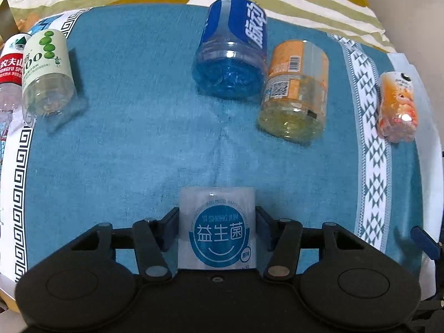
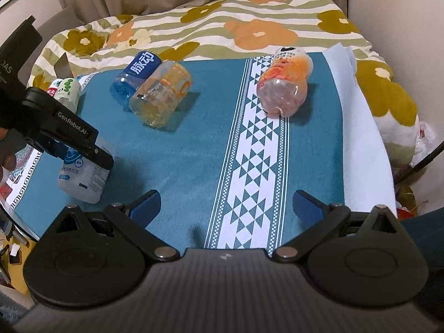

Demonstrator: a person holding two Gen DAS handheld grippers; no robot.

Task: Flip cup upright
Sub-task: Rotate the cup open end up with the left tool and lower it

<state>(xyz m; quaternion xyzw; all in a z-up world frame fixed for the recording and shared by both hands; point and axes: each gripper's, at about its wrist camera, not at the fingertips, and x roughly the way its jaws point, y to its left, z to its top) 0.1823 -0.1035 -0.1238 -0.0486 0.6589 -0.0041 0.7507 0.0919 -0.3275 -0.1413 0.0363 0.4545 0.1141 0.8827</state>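
My left gripper (image 1: 217, 219) is shut on a white cup with a blue round label (image 1: 216, 227), held just above the blue tablecloth (image 1: 125, 152). In the right wrist view the same cup (image 2: 82, 176) hangs tilted in the left gripper (image 2: 80, 149) at the left, its base near the cloth. My right gripper (image 2: 226, 204) is open and empty over the cloth's front edge. Several cut bottle cups lie on their sides: a blue one (image 1: 231, 50), a yellow-orange one (image 1: 295, 91), a pink-orange one (image 1: 398, 108) and a green-labelled one (image 1: 47, 72).
A red-labelled bottle (image 1: 9, 75) lies at the far left edge. A flowered striped bedspread (image 2: 222, 27) lies behind the table. A white patterned band (image 2: 255, 149) runs down the cloth. Clutter and a bag (image 2: 424, 138) sit off the right side.
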